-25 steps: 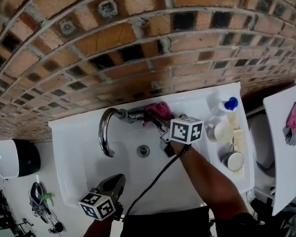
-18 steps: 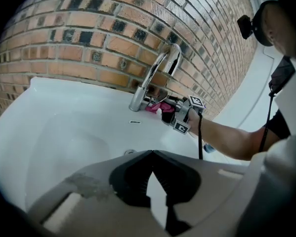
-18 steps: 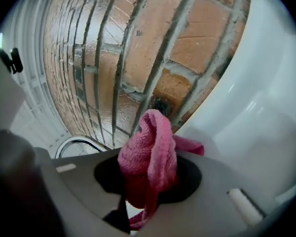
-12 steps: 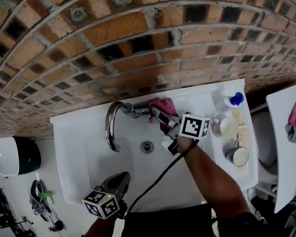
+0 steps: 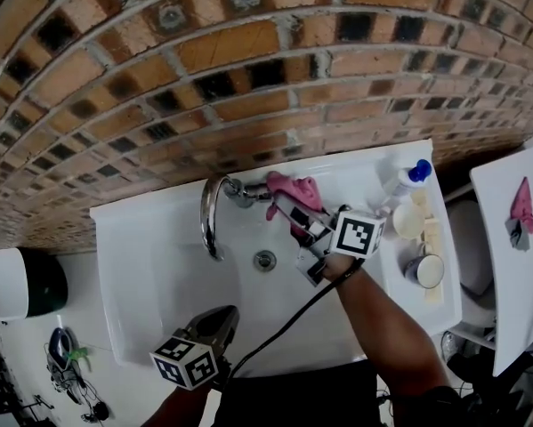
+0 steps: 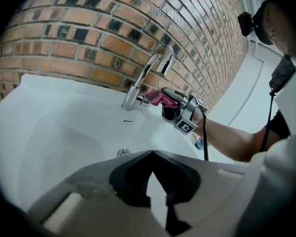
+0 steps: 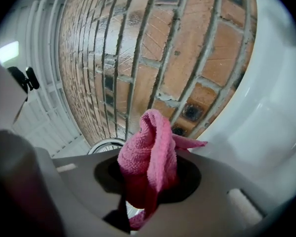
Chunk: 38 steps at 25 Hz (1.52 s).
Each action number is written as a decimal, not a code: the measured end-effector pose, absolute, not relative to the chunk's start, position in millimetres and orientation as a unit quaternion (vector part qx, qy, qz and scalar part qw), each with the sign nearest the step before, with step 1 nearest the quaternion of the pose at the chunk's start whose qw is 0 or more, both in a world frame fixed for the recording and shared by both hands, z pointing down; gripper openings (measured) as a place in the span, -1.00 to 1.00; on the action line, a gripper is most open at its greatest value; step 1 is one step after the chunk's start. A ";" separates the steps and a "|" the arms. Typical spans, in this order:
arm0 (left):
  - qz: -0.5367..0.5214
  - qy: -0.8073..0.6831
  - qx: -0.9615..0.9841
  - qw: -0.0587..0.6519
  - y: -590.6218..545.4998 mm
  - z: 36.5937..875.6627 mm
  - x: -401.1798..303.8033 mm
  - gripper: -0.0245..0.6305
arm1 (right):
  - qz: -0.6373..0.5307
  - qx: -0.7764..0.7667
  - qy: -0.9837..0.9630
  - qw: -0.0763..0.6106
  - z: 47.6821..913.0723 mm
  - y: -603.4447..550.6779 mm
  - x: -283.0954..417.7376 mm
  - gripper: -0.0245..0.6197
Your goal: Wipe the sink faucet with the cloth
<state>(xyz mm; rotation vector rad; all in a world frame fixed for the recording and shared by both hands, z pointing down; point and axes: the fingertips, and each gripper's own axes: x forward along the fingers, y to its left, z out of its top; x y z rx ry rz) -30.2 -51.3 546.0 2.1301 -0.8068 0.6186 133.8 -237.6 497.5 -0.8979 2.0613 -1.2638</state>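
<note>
Not much has moved since a moment ago. Our right gripper (image 5: 282, 203) has stayed at the foot of the curved shiny metal faucet (image 5: 209, 219), and only its back end has swung out a little. The pink fuzzy cloth (image 5: 291, 189) is still pushed up against the foot of the faucet, on the side away from the spout. We think this means we are rubbing that one spot and have not yet gone up the curved spout, so most of the wiping is still to do.

The right gripper's jaws are squeezed tight on the cloth, and a bunch of it sticks out past their tips. Our left gripper (image 5: 220, 326) hangs low over the front edge of the white sink (image 5: 150, 265), well away from the faucet. Its jaws are closed tip to tip and hold nothing.

The sink bowl under the faucet has nothing in it but the round metal drain (image 5: 264, 259). Past the cloth from the faucet, on the sink's flat ledge, stand a pale bottle with a blue cap (image 5: 407, 181), a round white cup (image 5: 408, 222) and a dark cup (image 5: 423, 269). We cannot tell what is inside any of them.
</note>
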 end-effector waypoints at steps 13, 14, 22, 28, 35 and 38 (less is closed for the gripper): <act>0.241 -0.296 0.842 0.380 -46.9 544.0 -56.2 -0.91 | -0.302 -0.427 0.826 0.211 464.1 -215.4 88.1 -0.56; 0.242 -0.296 0.842 0.380 -46.1 543.1 -59.9 -0.91 | -0.301 -0.435 0.821 0.213 467.2 -216.6 83.5 -0.56; 0.255 -0.312 0.836 0.371 -45.5 537.6 -102.5 -0.91 | -0.304 -0.499 0.789 0.190 510.5 -235.5 64.4 -0.56; 0.255 -0.333 0.827 0.374 -45.4 538.4 -132.5 -0.91 | -0.333 -0.549 0.737 0.211 533.3 -245.3 77.3 -0.55; 0.246 -0.331 0.828 0.380 -41.5 541.5 -129.2 -0.91 | -0.372 -0.557 0.723 0.170 558.0 -237.7 80.3 -0.55; 0.244 -0.329 0.829 0.381 -39.7 541.7 -126.6 -0.91 | -0.382 -0.553 0.721 0.165 563.1 -233.3 81.6 -0.55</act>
